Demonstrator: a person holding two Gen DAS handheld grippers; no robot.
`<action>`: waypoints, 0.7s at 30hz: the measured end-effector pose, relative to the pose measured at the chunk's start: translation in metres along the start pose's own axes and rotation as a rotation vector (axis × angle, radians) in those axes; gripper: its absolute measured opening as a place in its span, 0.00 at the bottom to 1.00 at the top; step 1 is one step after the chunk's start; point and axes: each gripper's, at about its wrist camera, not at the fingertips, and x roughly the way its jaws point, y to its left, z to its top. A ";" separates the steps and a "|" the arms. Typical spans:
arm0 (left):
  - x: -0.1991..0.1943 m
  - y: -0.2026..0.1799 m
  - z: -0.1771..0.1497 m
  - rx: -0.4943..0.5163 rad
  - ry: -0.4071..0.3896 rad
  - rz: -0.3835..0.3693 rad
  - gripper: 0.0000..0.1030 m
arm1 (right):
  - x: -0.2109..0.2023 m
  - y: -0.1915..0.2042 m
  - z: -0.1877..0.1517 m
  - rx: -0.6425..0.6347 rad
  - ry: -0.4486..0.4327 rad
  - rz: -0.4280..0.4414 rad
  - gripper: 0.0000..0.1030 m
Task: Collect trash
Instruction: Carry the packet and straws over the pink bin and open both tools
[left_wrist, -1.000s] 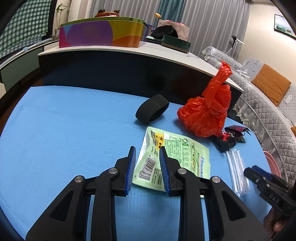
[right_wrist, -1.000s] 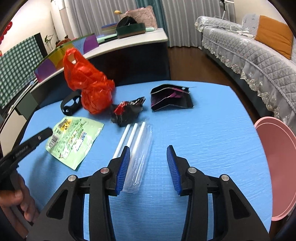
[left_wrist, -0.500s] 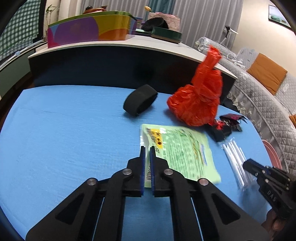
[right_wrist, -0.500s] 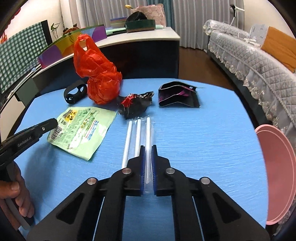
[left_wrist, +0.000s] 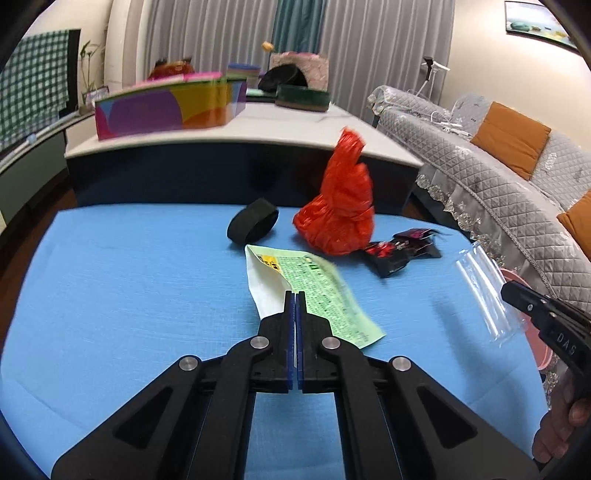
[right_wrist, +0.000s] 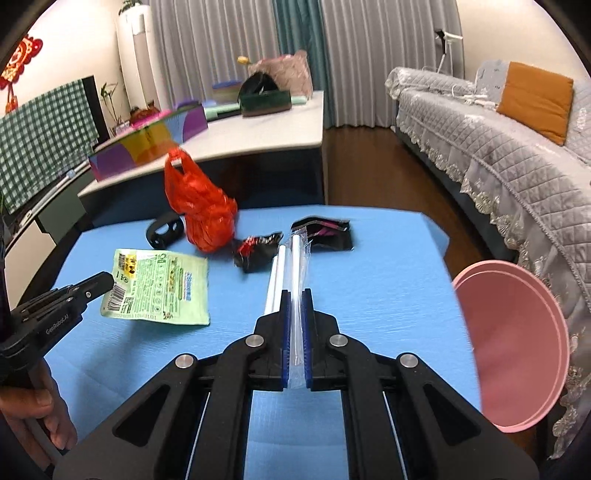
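both lifted | left gripper pinches green wrapper | right gripper pinches straw sleeve

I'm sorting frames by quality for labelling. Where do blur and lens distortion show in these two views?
Left wrist view: the colourful box on the counter and the red plastic bag are motion-smeared, the fingers sharp, and the blue table edge bows from the fisheye. Right wrist view: the clear straw packet is crisp, and the sofa curves at the rim.
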 end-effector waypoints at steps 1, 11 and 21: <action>-0.008 -0.003 0.002 0.005 -0.014 -0.002 0.00 | -0.007 -0.002 0.001 0.001 -0.012 0.000 0.06; -0.051 -0.028 0.005 0.072 -0.086 -0.016 0.00 | -0.055 -0.016 0.006 0.006 -0.105 -0.017 0.06; -0.065 -0.048 0.007 0.086 -0.119 -0.044 0.00 | -0.081 -0.031 0.005 0.000 -0.159 -0.057 0.06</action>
